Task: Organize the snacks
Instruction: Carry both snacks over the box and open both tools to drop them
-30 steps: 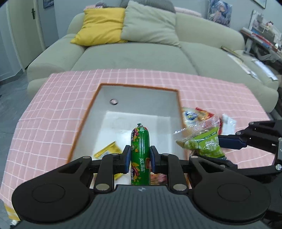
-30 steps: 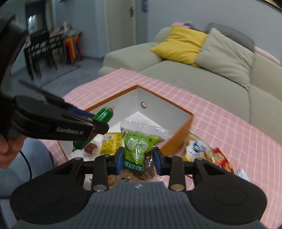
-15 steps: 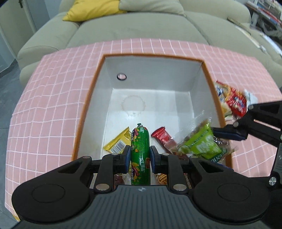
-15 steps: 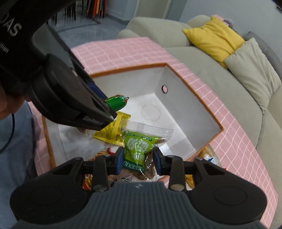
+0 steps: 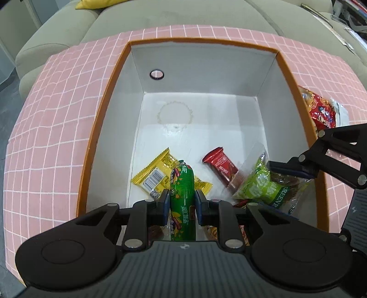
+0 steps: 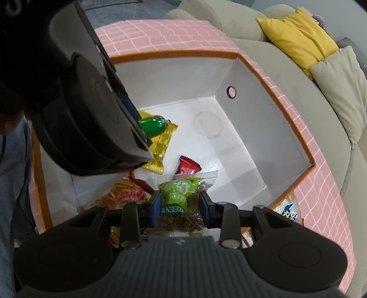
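Note:
My left gripper (image 5: pixel 182 202) is shut on a green sausage stick (image 5: pixel 182 194) and holds it inside the orange-rimmed white box (image 5: pixel 206 43), near its front wall. My right gripper (image 6: pixel 180 204) is shut on a green-labelled clear snack bag (image 6: pixel 181 194) and holds it over the box's near right corner; the bag also shows in the left wrist view (image 5: pixel 261 185). A yellow wrapper (image 5: pixel 156 176) and a red bar (image 5: pixel 220 166) lie on the box floor. In the right wrist view the left gripper's body (image 6: pixel 91 110) hides part of the box.
The box stands on a pink checked tablecloth (image 5: pixel 57 114). More snack packs (image 5: pixel 318 110) lie on the cloth right of the box. An orange chips bag (image 6: pixel 121 194) lies in the box's near corner. A grey-green sofa (image 5: pixel 183 13) with a yellow cushion (image 6: pixel 296 36) is behind the table.
Both grippers have moved forward and down into the box with their snacks. The view has closed in on the box floor.

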### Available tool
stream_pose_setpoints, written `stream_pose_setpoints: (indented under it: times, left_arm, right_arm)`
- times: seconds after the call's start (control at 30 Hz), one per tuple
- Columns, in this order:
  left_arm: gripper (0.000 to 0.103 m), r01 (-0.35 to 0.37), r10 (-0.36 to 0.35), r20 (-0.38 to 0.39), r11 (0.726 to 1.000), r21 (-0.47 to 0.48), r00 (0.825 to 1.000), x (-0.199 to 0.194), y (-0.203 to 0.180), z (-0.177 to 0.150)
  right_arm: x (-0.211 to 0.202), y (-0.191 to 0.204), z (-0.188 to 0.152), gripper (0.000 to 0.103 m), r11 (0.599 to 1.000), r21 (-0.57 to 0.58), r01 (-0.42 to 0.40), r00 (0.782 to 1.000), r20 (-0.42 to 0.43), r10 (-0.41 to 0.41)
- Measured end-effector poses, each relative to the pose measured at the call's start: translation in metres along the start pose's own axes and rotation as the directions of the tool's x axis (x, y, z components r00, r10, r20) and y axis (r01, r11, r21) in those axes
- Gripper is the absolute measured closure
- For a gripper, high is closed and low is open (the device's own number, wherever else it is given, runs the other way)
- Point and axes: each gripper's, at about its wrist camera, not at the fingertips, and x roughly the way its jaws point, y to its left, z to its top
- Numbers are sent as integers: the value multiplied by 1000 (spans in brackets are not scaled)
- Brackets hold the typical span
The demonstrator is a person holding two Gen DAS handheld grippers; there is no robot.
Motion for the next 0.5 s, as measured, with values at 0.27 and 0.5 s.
stream_pose_setpoints:
  times: [0.27, 0.5]
  left_arm:
    - [77, -5, 5, 4, 1000, -3, 1000, -8, 2, -1]
    - [62, -13, 14, 62, 1000, -20, 998, -34, -1, -4]
  right_arm:
    - [-9, -6, -1, 57, 999, 33, -2, 1000, 19, 1]
    - [-36, -19, -5, 43, 996, 91, -2, 997, 72, -4]
